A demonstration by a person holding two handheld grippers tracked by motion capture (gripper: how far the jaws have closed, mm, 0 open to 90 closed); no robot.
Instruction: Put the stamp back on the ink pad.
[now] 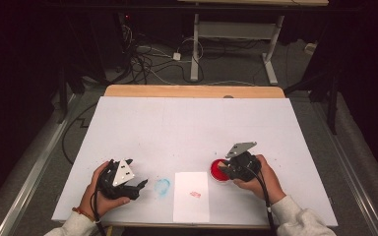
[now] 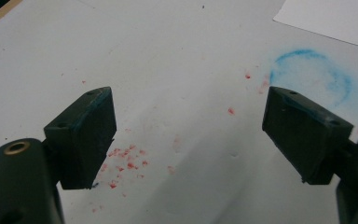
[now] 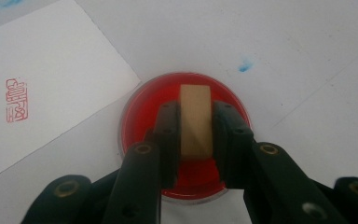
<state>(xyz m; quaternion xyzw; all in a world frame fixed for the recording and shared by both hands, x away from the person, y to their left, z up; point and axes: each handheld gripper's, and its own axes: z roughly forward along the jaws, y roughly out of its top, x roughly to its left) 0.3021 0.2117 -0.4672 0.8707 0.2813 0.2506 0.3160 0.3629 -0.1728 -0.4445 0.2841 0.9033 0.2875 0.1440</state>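
My right gripper sits lowest and closest in its own view, jaws clamped on a tan rectangular seal stamp, pads pressed on both long sides. Stamp stands over the round red ink pad; I can't tell whether its end face touches the ink. In the high view my right gripper is over the ink pad at the right front of the white worktop.

White paper sheet lies just left of the ink pad, near the front edge of the worktop, carrying one red seal imprint. Right gripper view shows the imprint on the paper sheet, whose corner comes just beside the pad rim.

My left gripper is wide open, nothing between the jaws, held low over bare worktop speckled with red ink flecks. A blue ring smudge sits just beyond its right-hand jaw. High view: left gripper at front left, blue ring smudge between it and the paper.
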